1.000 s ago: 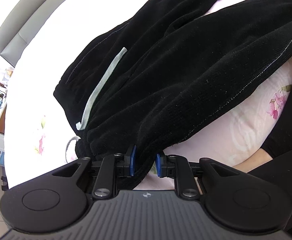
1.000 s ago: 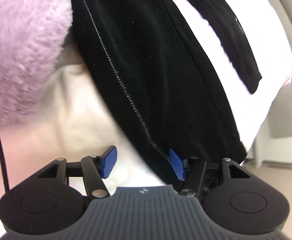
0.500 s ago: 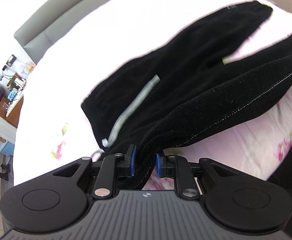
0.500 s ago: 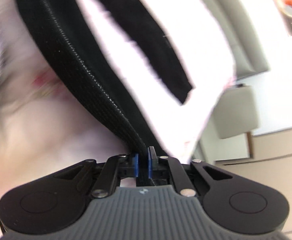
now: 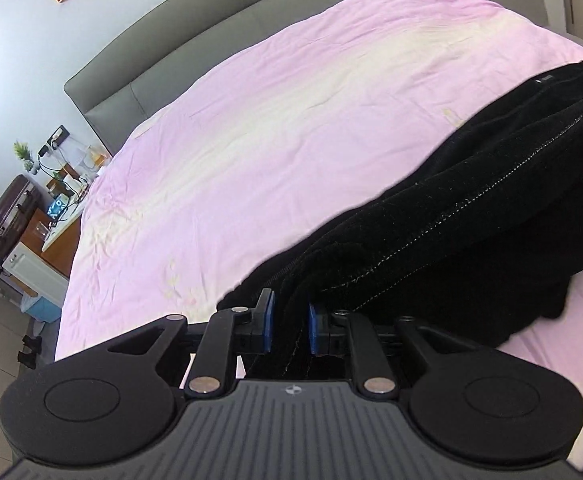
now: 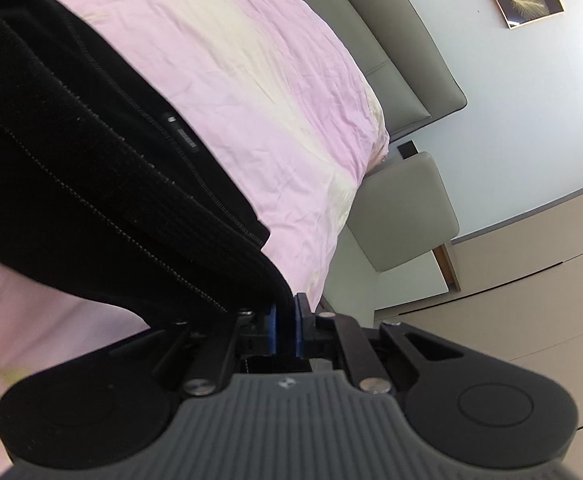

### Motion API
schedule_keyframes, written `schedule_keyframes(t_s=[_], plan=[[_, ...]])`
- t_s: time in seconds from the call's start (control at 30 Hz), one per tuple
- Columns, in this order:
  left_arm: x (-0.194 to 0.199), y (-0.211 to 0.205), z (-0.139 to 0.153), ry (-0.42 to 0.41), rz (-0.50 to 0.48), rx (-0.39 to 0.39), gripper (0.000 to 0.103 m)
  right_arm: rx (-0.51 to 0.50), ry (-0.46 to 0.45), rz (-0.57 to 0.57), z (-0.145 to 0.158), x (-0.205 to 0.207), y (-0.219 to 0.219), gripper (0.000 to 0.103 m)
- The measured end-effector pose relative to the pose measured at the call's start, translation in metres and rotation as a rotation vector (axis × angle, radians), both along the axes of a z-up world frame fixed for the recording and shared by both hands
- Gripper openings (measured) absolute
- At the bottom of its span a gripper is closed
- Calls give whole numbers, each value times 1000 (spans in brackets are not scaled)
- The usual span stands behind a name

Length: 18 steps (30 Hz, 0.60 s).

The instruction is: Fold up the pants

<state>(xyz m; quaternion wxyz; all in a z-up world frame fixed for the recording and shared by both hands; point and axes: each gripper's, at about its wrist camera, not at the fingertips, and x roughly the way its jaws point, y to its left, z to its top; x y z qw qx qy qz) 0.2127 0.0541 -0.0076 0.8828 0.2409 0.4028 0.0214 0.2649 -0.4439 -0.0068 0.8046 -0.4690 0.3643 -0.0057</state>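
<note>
Pants [image 5: 471,208] edge clamped in both your jaws | left gripper [image 5: 289,326] | right gripper [image 6: 285,324] | bare pink bed [image 5: 271,120] beyond

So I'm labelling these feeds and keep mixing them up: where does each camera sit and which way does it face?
Left wrist: on the left hand-held gripper, looking along its fingers over the pink bed toward the grey headboard; its blue pads clamp the black pants.
Right wrist: on the right hand-held gripper, facing the bed's corner, a grey chair and the wall; pads shut on a pants edge.
Shared: pants, bed, headboard. No hand or arm shows in either.
</note>
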Motion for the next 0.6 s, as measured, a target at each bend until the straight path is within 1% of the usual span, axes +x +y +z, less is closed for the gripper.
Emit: schedule_keyframes(t_s=[0.1, 0.2, 0.33, 0.5, 0.57, 0.6], plan=[[37, 6, -11, 28, 8, 11, 19, -16, 14, -18, -18, 55, 11, 1], [74, 17, -34, 79, 20, 11, 19, -23, 31, -22, -36, 105, 22, 2], [114, 31, -67, 133, 47, -8, 19, -44, 51, -29, -66, 160, 44, 2], [150, 46, -101, 186, 61, -28, 20, -54, 102, -56, -112, 224, 63, 2], [157, 50, -112, 204, 64, -34, 20, -57, 123, -65, -130, 238, 67, 2], [160, 52, -116, 213, 65, -37, 23, -55, 132, -71, -139, 244, 69, 2]])
